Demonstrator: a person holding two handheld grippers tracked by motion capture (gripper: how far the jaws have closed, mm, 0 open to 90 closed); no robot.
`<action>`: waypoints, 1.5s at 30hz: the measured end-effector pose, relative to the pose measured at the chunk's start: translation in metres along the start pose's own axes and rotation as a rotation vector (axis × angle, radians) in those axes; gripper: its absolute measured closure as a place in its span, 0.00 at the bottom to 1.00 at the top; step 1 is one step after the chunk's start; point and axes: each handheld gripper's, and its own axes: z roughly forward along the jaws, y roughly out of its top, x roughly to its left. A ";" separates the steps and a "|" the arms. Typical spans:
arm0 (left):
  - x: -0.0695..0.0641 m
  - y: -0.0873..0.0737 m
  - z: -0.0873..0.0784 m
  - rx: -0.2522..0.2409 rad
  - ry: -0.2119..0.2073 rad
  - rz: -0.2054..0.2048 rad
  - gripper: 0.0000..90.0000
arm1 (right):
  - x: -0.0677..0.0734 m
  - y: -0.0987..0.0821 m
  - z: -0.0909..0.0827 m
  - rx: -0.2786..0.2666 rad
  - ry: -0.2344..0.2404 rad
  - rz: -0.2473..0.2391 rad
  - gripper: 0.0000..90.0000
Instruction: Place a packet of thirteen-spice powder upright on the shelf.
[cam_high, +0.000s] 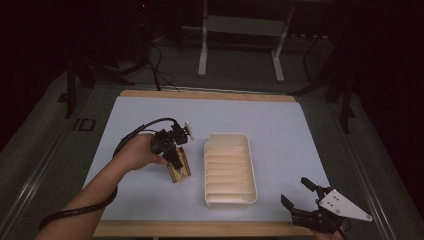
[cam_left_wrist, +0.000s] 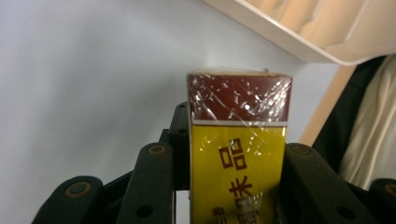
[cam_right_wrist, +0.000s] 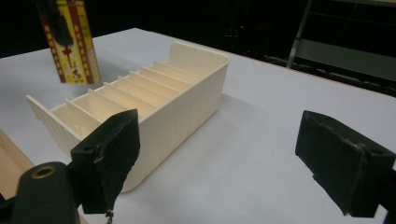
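A yellow and dark-red box (cam_high: 179, 168) wrapped in clear film hangs just above the white sheet, left of the cream tray. My left gripper (cam_high: 170, 148) is shut on the box (cam_left_wrist: 238, 154), its black fingers (cam_left_wrist: 154, 182) pressed to both long sides. The box (cam_right_wrist: 70, 42) also shows lifted beyond the tray's far side. The cream slotted tray (cam_high: 250, 195) lies in the middle of the sheet, with its dividers across it. My right gripper (cam_high: 296, 192) rests near the front right corner, jaws wide apart with nothing between them, pointing at the tray (cam_right_wrist: 187, 102).
A white sheet (cam_high: 280, 125) covers the wooden table top (cam_high: 200, 228). A grey floor and a white metal stand (cam_high: 240, 35) lie beyond the far edge. The person's left forearm (cam_high: 95, 190) crosses the front left of the sheet.
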 end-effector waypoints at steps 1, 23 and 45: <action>0.002 0.000 -0.004 -0.005 -0.004 -0.024 0.76 | 0.000 0.000 0.000 0.001 0.000 -0.002 0.15; -0.004 0.022 -0.052 -0.167 -0.039 0.134 0.76 | 0.001 0.000 0.001 0.006 0.005 -0.018 0.15; -0.019 0.059 -0.059 -0.377 0.009 0.356 0.76 | 0.000 -0.001 0.002 0.010 0.013 -0.018 0.16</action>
